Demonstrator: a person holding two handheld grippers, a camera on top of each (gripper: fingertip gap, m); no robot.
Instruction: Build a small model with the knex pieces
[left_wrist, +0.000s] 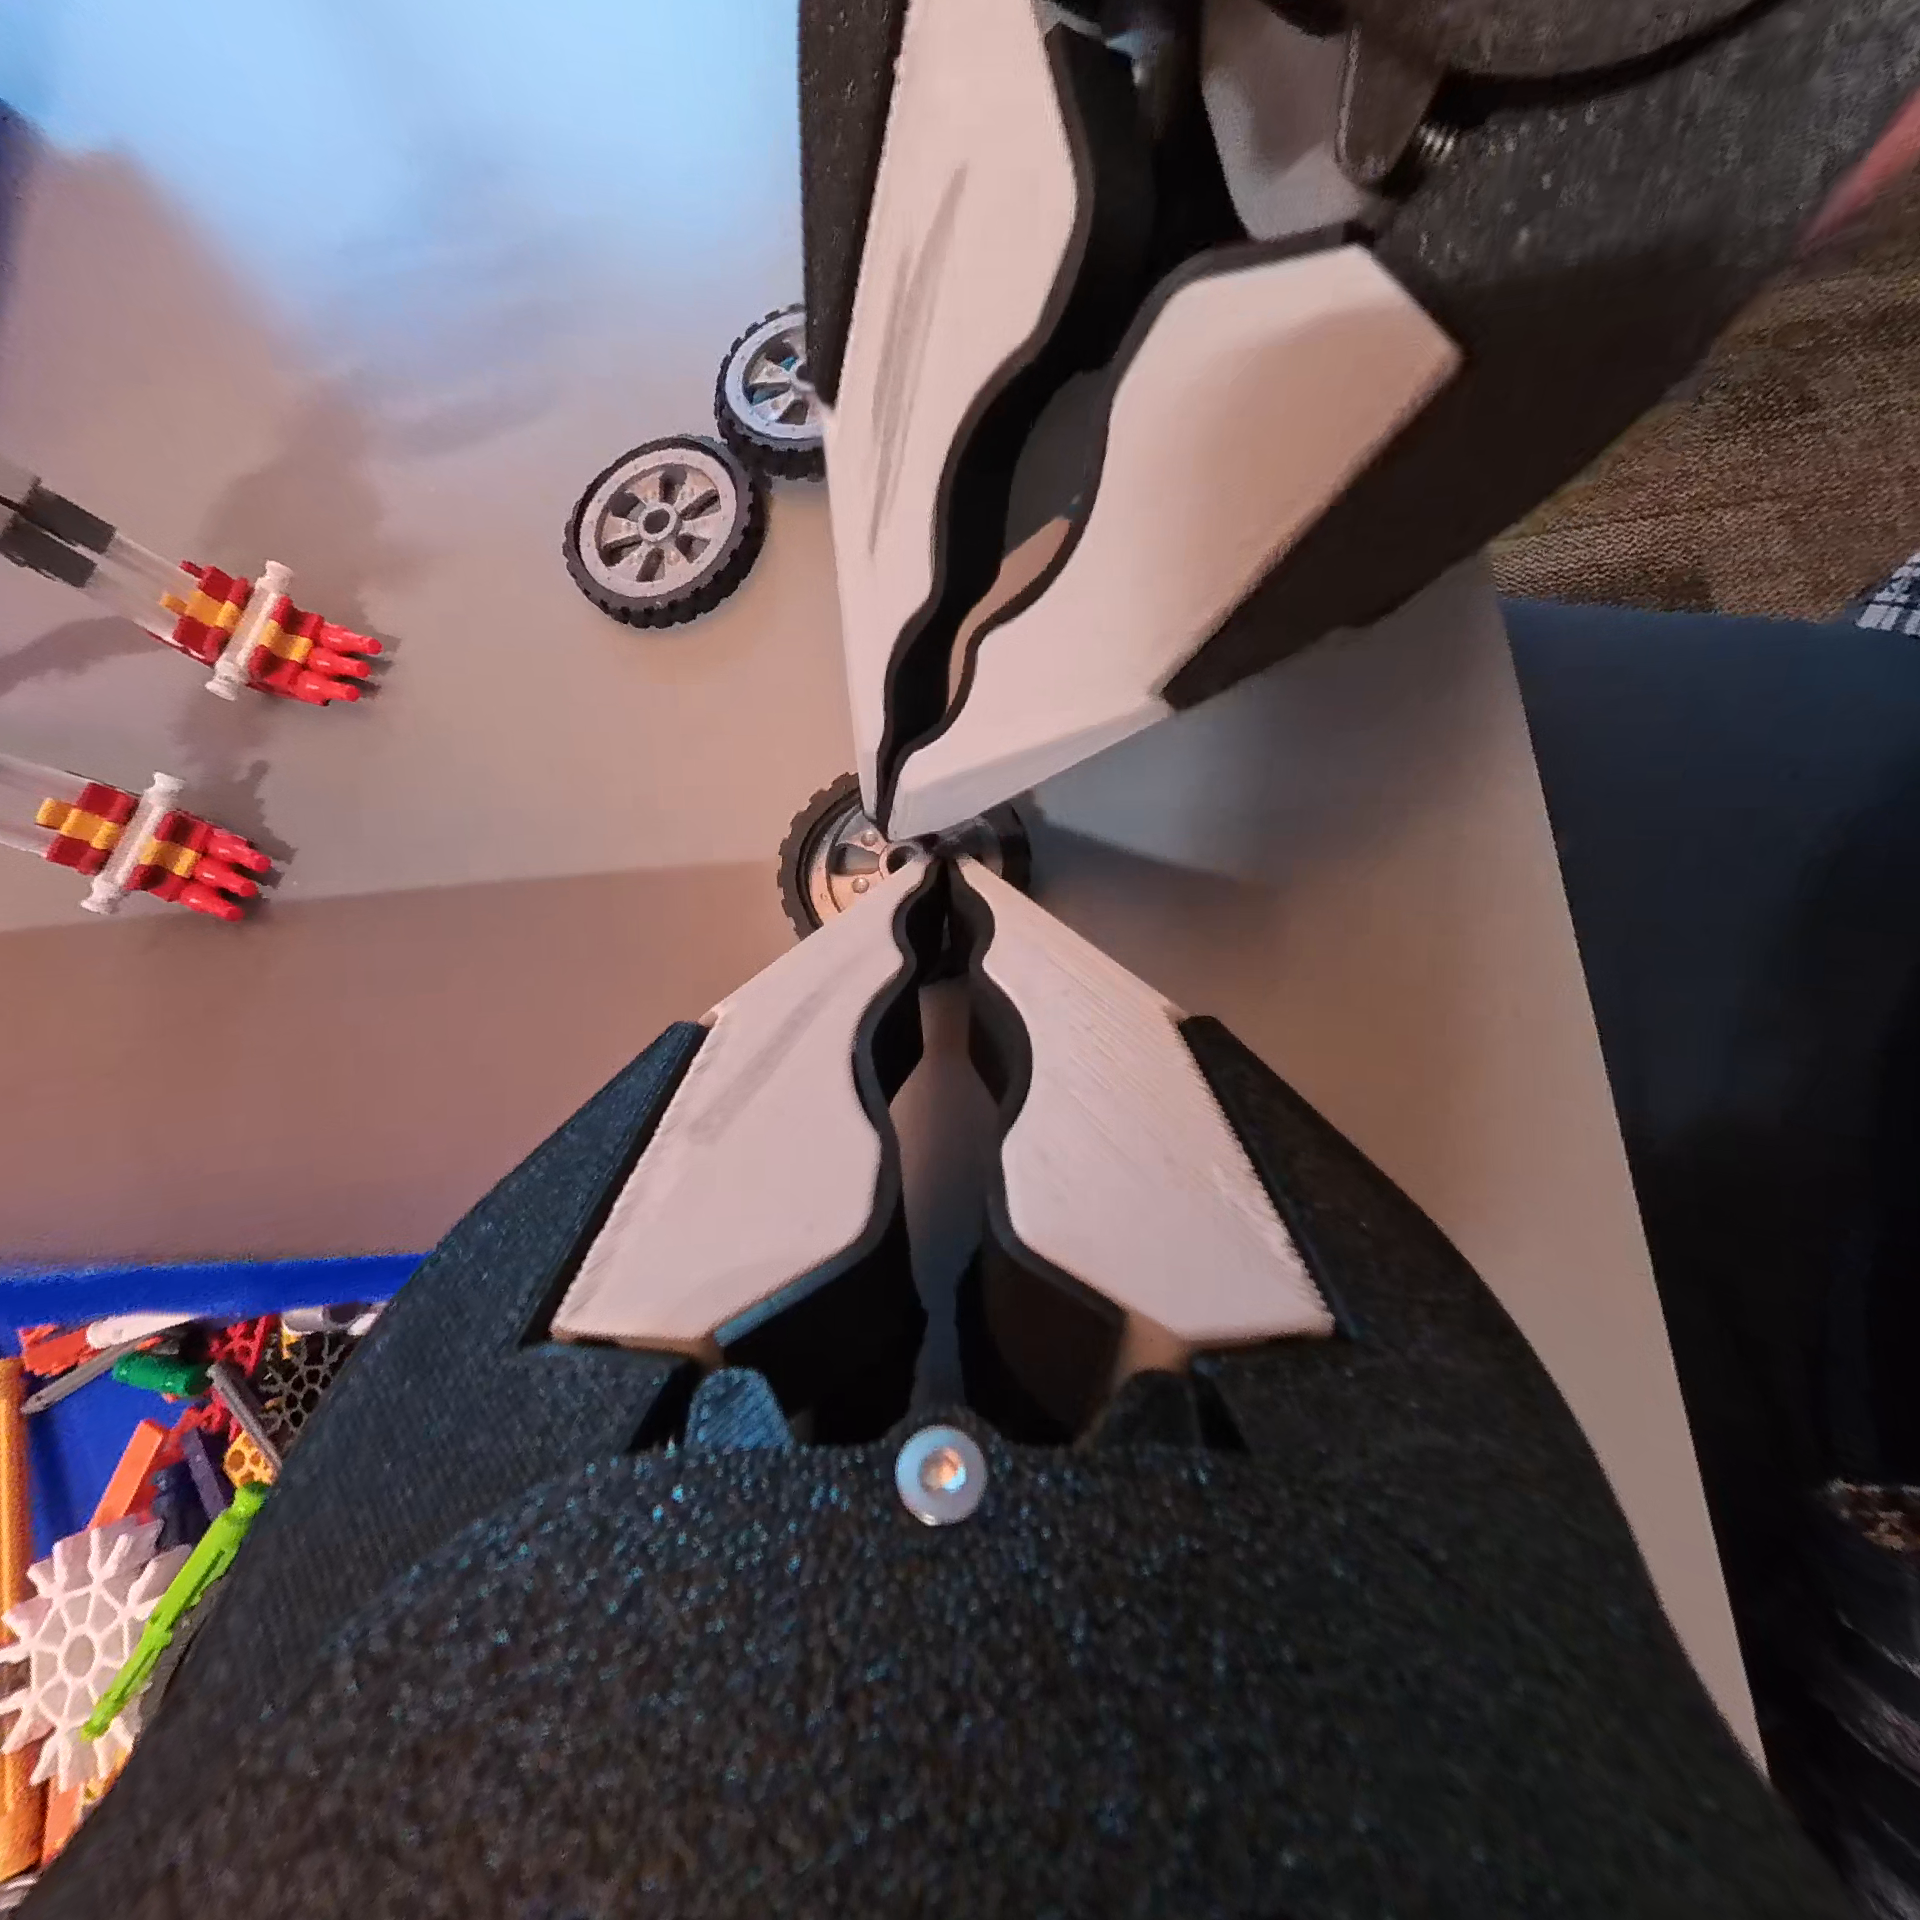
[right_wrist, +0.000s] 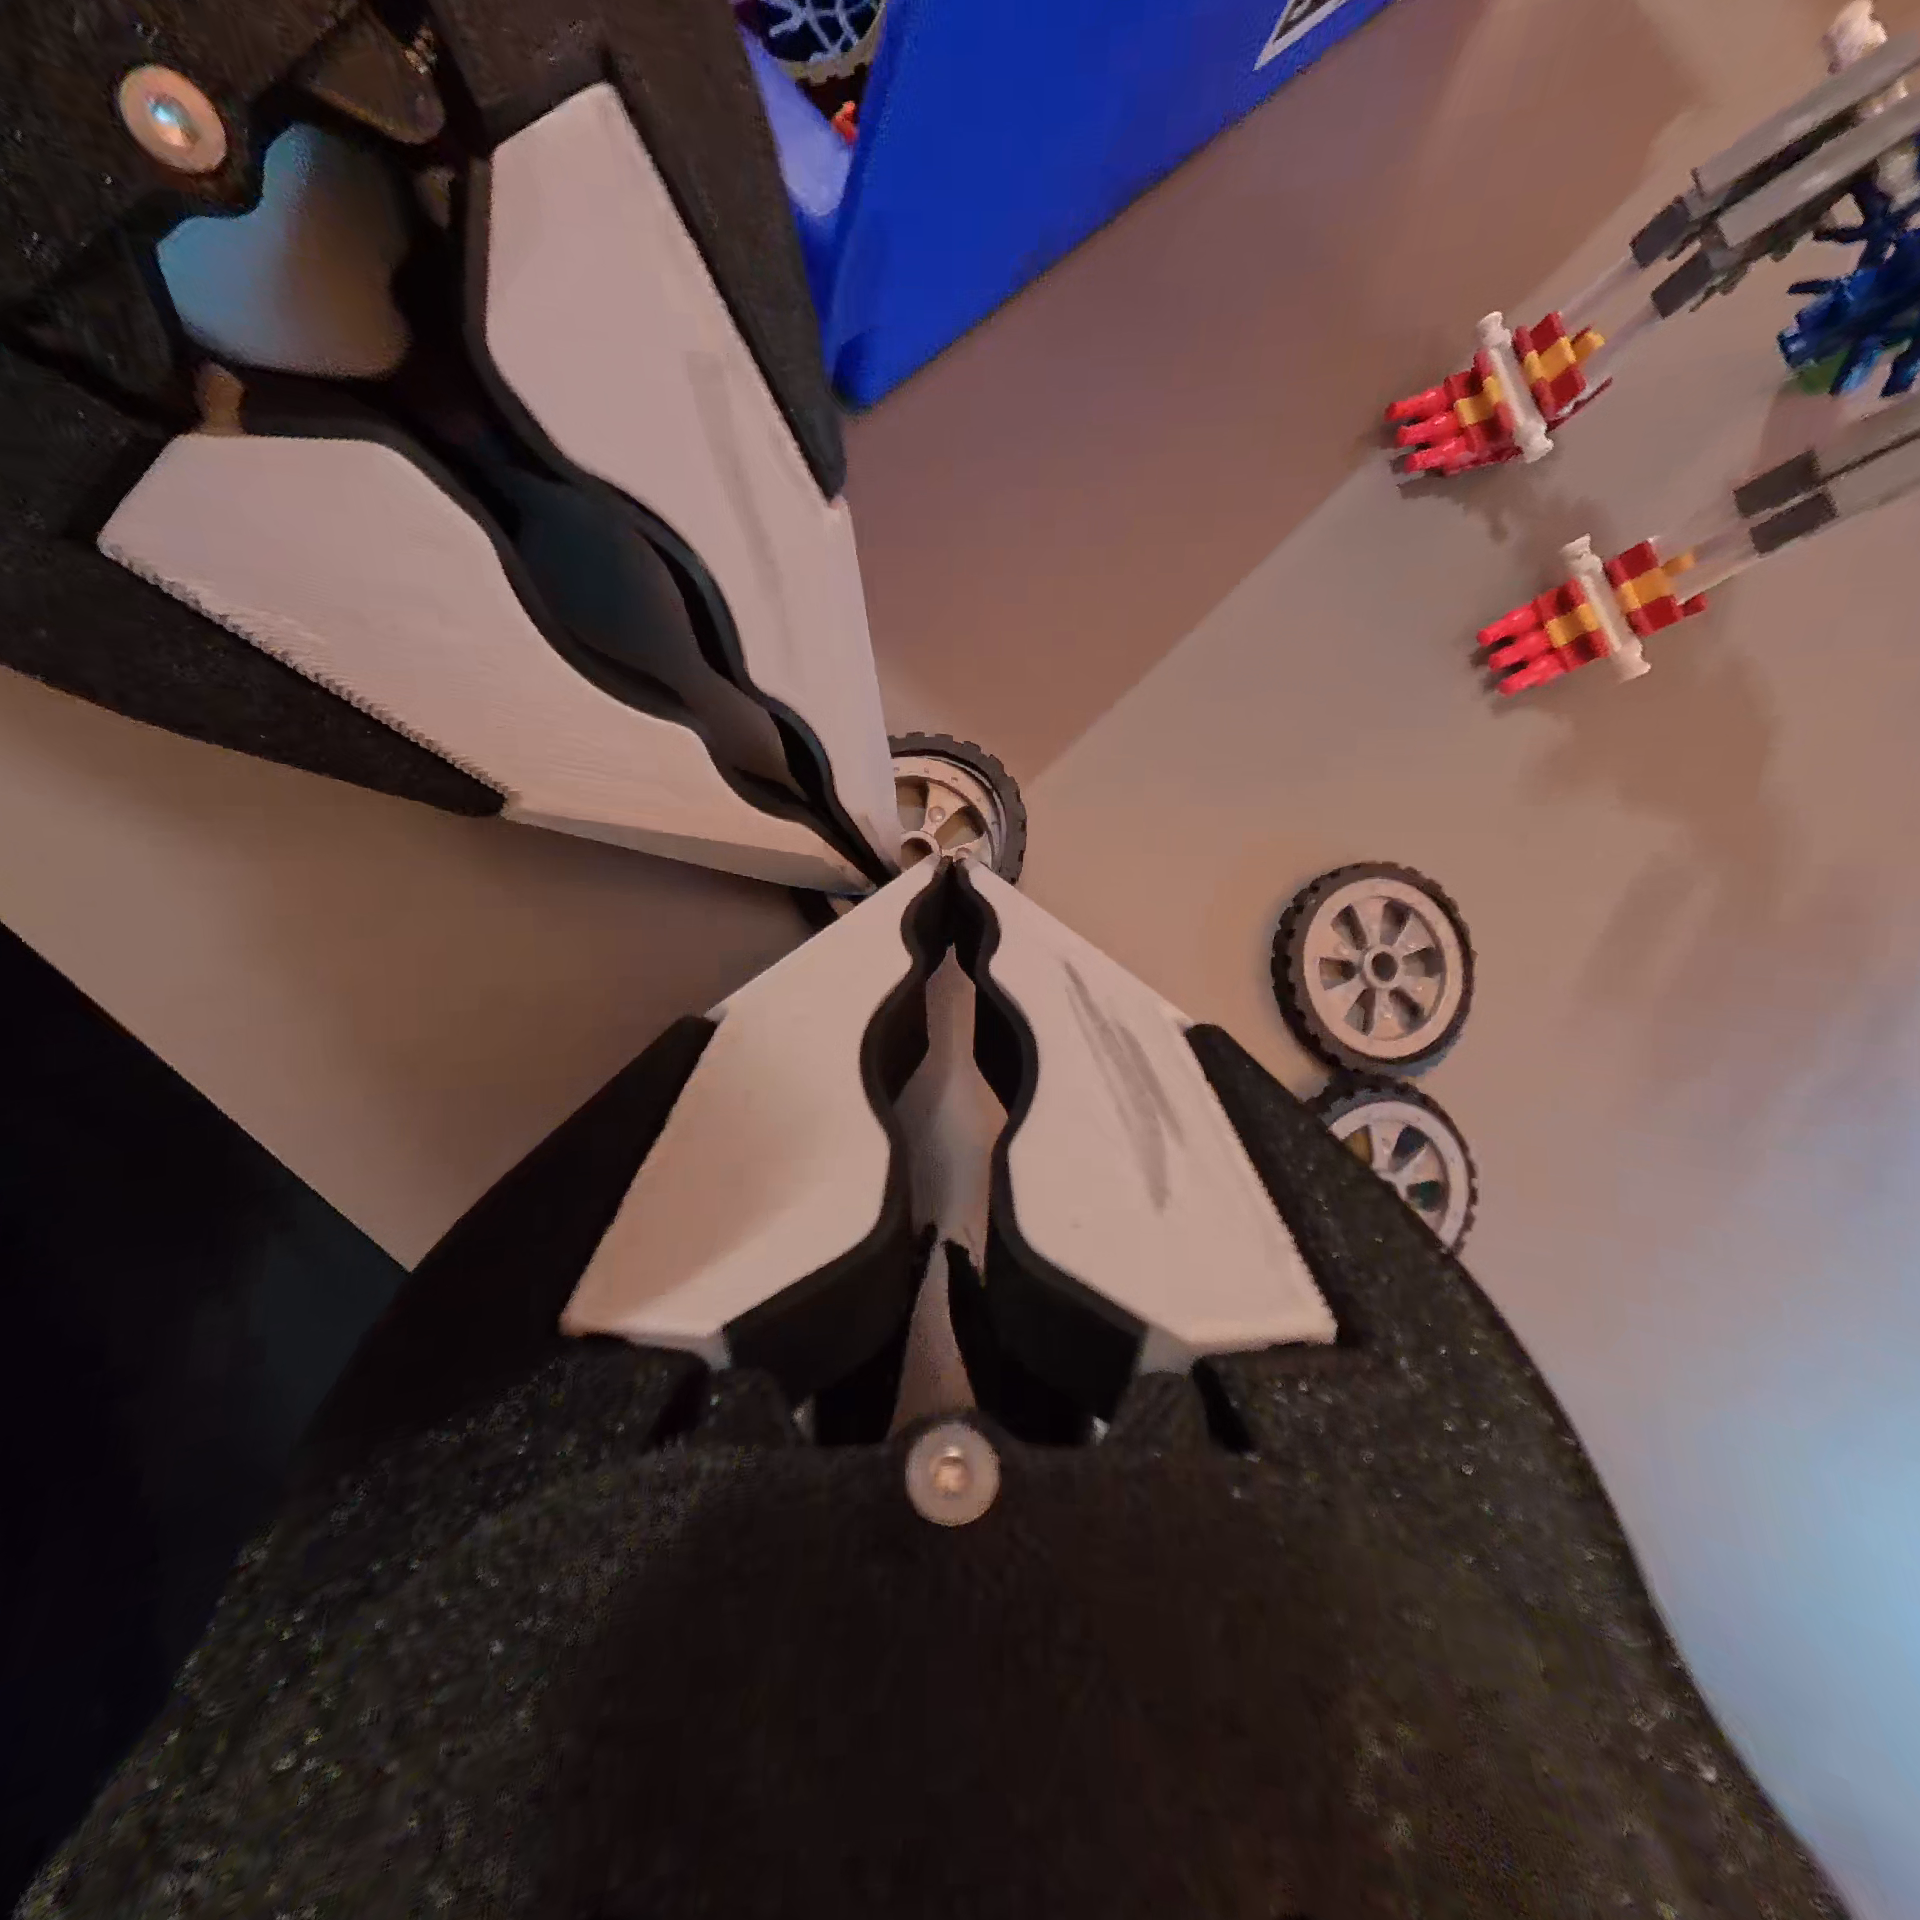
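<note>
Wheel (left_wrist: 831, 868) half hidden behind both hand-held gripper tips, contact unclear

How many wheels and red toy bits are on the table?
Wheels: 3, one at the tips of the left gripper and right gripper, two loose.
Red pieces: 2.
Total: 5.

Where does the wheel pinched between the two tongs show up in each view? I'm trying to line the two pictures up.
Left wrist view: the pinched wheel sits just above centre, where the left tongs meet the right tongs.
Right wrist view: the same wheel sits just above centre, at the meeting tips.
Shared landmark: the pair of loose wheels lying on the table.
</note>
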